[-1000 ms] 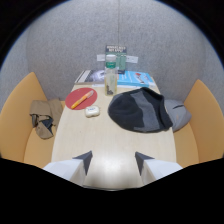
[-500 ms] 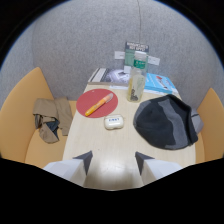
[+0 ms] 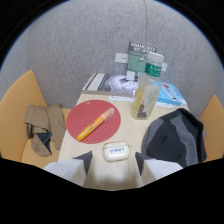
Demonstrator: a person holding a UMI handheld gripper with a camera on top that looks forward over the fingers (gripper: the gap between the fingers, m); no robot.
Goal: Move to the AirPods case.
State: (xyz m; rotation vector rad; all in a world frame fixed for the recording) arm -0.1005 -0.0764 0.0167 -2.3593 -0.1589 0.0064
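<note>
Holding my tongs spread, the AirPods case sits between the tips; drifting right, I could hit the dark cap close beside it.

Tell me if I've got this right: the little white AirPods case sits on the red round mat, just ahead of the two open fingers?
Not quite. In the gripper view the AirPods case sits on the bare table, beside the red mat, not on it. What lies on the mat is an orange pen. The case is indeed just ahead of the open gripper.
</note>
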